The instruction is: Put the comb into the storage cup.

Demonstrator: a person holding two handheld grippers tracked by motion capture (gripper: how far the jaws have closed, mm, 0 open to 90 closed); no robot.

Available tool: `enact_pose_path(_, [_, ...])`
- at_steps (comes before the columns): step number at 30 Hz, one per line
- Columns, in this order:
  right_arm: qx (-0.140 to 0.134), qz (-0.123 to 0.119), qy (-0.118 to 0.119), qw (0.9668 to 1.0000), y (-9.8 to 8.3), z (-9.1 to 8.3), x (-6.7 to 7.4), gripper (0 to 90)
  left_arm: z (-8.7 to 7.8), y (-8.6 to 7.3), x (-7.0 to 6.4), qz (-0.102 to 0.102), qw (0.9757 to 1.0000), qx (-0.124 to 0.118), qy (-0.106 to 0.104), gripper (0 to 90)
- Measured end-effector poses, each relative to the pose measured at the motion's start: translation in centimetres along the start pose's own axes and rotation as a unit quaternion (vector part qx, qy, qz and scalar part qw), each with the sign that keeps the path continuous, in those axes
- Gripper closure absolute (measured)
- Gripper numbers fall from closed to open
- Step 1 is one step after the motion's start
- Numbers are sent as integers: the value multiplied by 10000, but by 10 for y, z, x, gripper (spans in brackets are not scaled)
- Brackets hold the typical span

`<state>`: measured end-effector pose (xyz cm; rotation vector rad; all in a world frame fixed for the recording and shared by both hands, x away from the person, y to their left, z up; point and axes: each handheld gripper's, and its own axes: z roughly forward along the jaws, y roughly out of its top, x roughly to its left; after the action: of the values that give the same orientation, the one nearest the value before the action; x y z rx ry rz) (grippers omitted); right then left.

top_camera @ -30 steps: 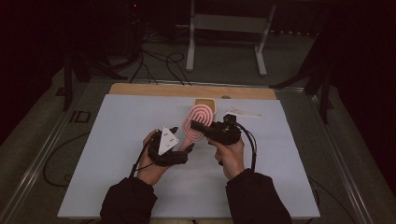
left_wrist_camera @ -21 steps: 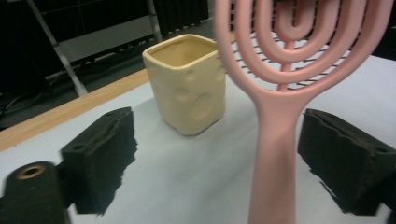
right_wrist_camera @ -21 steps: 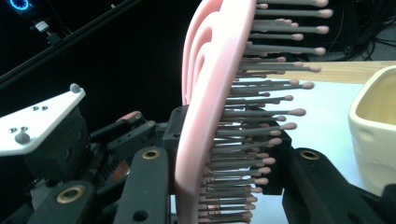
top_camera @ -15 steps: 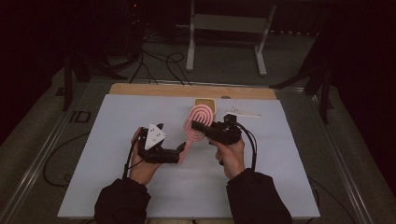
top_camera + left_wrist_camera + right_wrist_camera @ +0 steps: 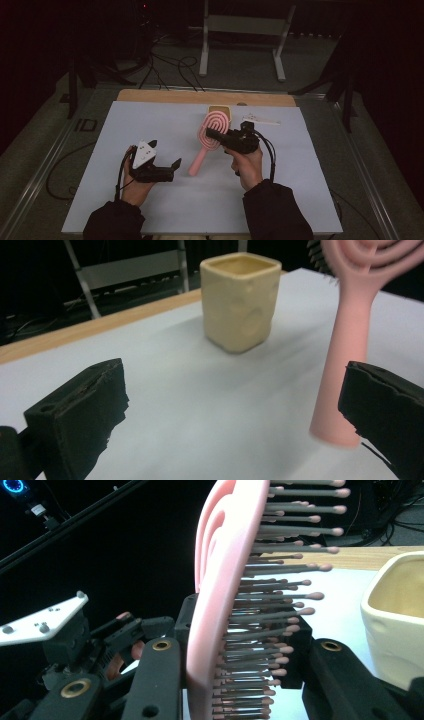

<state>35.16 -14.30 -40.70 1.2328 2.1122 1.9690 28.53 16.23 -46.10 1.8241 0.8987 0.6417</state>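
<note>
A pink hairbrush (image 5: 199, 159) slants over the white table, head up and handle tip down near the surface. My right gripper (image 5: 212, 134) is shut on the brush head; in the right gripper view its jaws clamp the pink back and grey bristles (image 5: 220, 595). My left gripper (image 5: 165, 154) stands open to the left of the handle, apart from it. Its jaws have just been opening and nothing is between them. In the left gripper view the handle (image 5: 345, 350) rises beside the right-hand jaw. A cream square cup (image 5: 219, 109) stands behind the brush.
The white table sheet (image 5: 125, 130) ends at a wooden strip along the far edge. A flat white piece (image 5: 260, 119) lies at the back right. Behind the table are a metal stand (image 5: 245, 30) and floor cables. The cup (image 5: 240, 300) is upright and open-topped.
My left gripper has drawn away from the brush handle to the left and its jaws have spread wider. The right gripper and the brush have kept still.
</note>
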Motion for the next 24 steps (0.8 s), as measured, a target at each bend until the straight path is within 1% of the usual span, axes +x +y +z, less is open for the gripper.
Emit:
enact_pose_path(2, [-8, -7, 1, 10000, 0, 0, 0, 639, -5, -6, 3, -26, 10000, -54, 23, 1])
enact_pose_path(7, [-11, -23, -11, 10000, 3, 0, 2, 639, -16, -20, 8, -190, 9996, -154, 107, 1])
enact_pose_path(8, [-26, -40, -10, 10000, 4, 0, 2, 639, -18, -23, 9, -182, 9997, -156, 110, 1])
enact_pose_path(12, [-52, -53, -12, 10000, 7, -2, 3, 639, -25, -35, 13, -139, 9997, -65, 187, 1])
enact_pose_path(15, [-87, -38, -12, 10000, 10, -5, 2, 639, -30, -41, 17, -202, 9994, -39, 269, 1])
enact_pose_path(17, [-105, -29, -26, 9999, 12, -7, 1, 639, -34, -45, 19, -201, 9992, -12, 333, 1])
enact_pose_path(18, [-125, -12, -36, 9999, 13, -7, 1, 639, -35, -46, 21, -202, 9992, 3, 348, 1])
enact_pose_path(22, [-189, 65, -44, 9998, 17, -11, -2, 639, -39, -51, 23, -311, 9988, -19, 371, 1])
enact_pose_path(24, [-197, 61, -60, 9998, 18, -12, -3, 639, -39, -52, 25, -342, 9986, -9, 398, 1])
